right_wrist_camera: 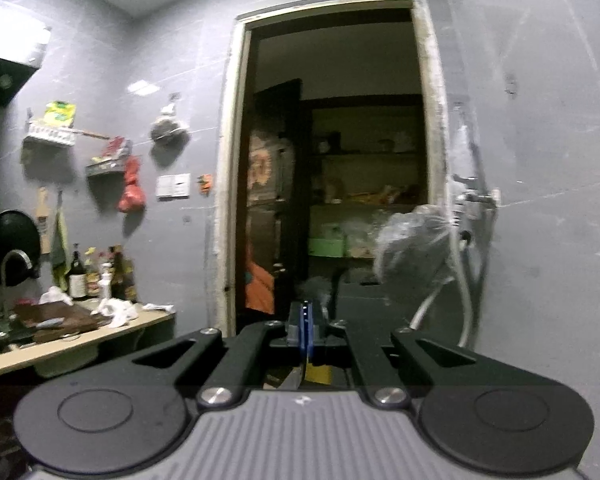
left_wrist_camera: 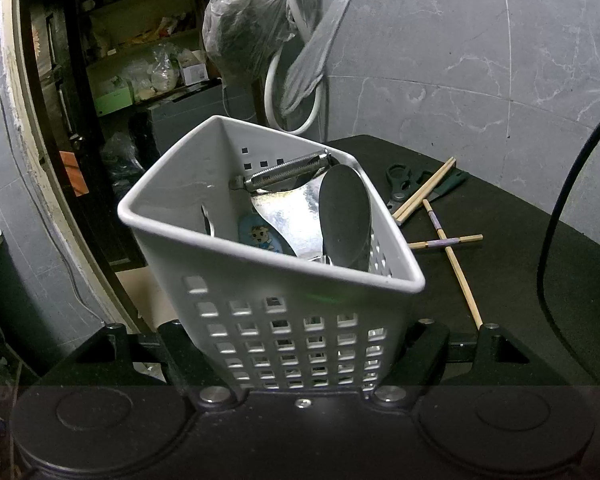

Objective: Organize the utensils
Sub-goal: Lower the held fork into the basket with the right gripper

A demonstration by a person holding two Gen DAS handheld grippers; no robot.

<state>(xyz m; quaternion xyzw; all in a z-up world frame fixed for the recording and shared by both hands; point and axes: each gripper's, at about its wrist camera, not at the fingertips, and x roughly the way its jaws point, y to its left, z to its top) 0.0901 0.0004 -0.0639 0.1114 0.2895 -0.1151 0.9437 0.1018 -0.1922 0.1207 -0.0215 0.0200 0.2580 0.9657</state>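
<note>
Clamping the white perforated basket [left_wrist_camera: 276, 320] tilted over the black table [left_wrist_camera: 500, 280], with a peeler [left_wrist_camera: 284, 172] and spoon [left_wrist_camera: 344, 216] inside and chopsticks [left_wrist_camera: 444, 236] beside scissors [left_wrist_camera: 400, 184] on the table behind, the left gripper [left_wrist_camera: 296, 344] holds firm while the right gripper [right_wrist_camera: 305, 332] pinches a thin blue-handled utensil [right_wrist_camera: 305, 320] before a doorway [right_wrist_camera: 332, 152].

In the left wrist view, the white basket [left_wrist_camera: 260, 320] hid the left tool's fingertips and its own base ran below the tool's body at the lower centre. Inside it, the handles of the peeler [left_wrist_camera: 284, 170] and the steel spatula [left_wrist_camera: 344, 216] were out of sight. A black cable [left_wrist_camera: 556, 216] was cut off at the right edge. In the right wrist view the whole room was blurred; a thin blue item [right_wrist_camera: 305, 330] sat pinched in the right tool [right_wrist_camera: 306, 334], its kind unclear.
</note>
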